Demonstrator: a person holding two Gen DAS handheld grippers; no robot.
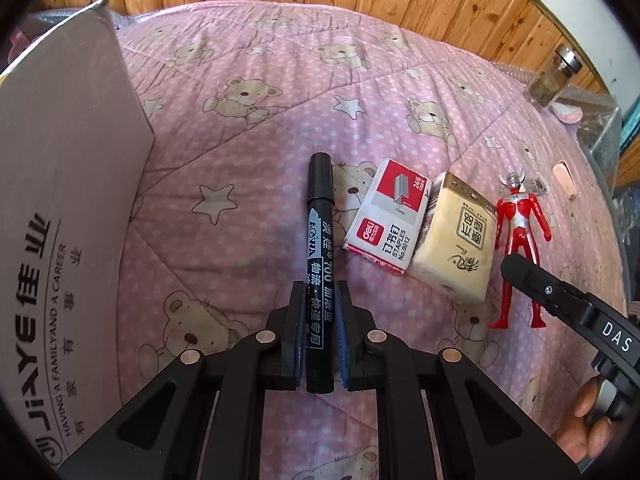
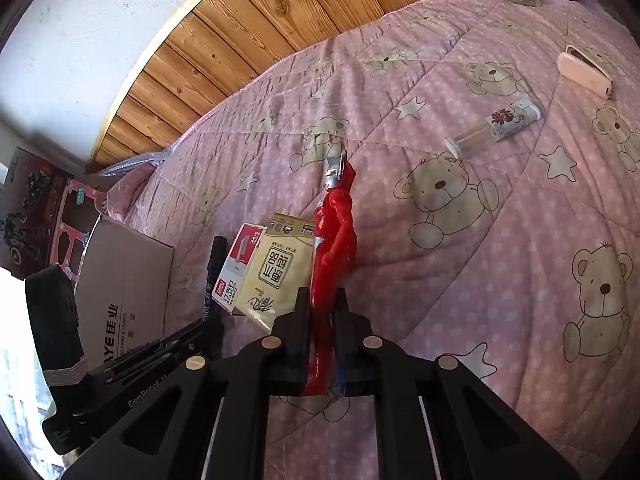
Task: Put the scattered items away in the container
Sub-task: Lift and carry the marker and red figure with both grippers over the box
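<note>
Marker pen (image 1: 319, 240) is lying on the pink quilt (image 1: 248, 152) in the left wrist view, its lower barrel sitting between the fingers of the left gripper (image 1: 320, 292), which are closing on it, pads touching or nearly so. It looks light, stiff and smooth, so a grip across mid-barrel seems safest. The cardboard box (image 1: 68, 184) is standing near on the left; a staple box (image 1: 386, 220) and tissue pack (image 1: 456, 236) are lying just beside the pen.

From the right wrist view, the right gripper (image 2: 323, 300) is clenching the legs of a red toy figure (image 2: 334, 248). Light, hard plastic, I'd judge, with thin limbs that could twist or slip.
</note>
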